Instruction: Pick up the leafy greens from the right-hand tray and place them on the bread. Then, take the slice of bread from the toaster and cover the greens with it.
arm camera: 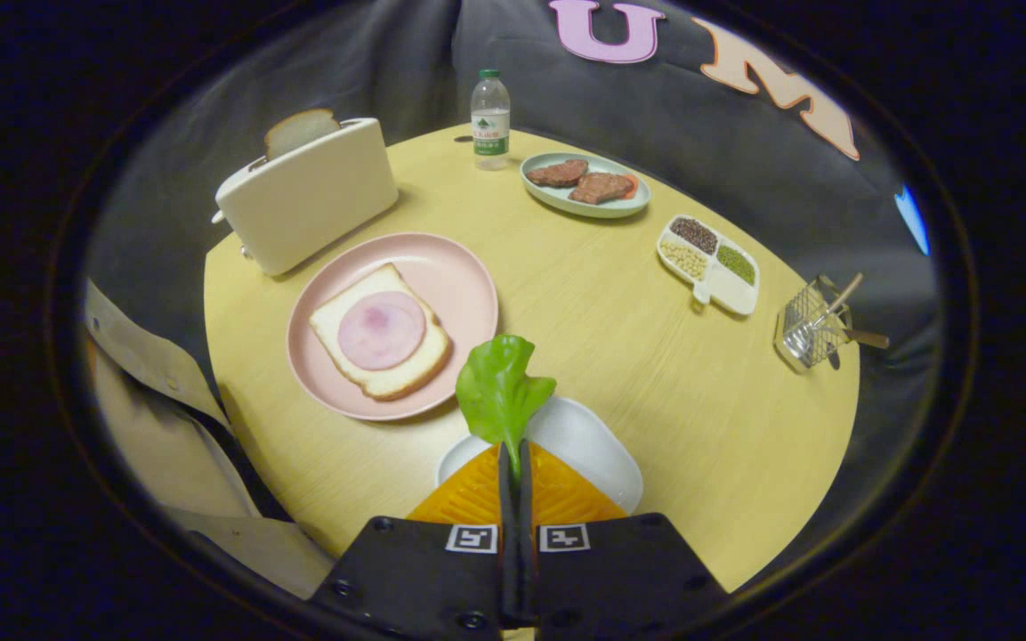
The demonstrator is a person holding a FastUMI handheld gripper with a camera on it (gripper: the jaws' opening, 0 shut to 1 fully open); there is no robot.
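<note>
My fingers (515,463) are pinched tight on the stem of the leafy greens (500,387), lifting the leaf clear above the white tray (597,450). Just beyond on the counter (619,329), the ham-topped bread (379,332) waits on its pink plate (459,276), ready for topping.

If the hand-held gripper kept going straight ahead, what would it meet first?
The hand-held gripper, shut on the leafy greens, would probably cross the white tray, then bare table; depth unclear.
</note>
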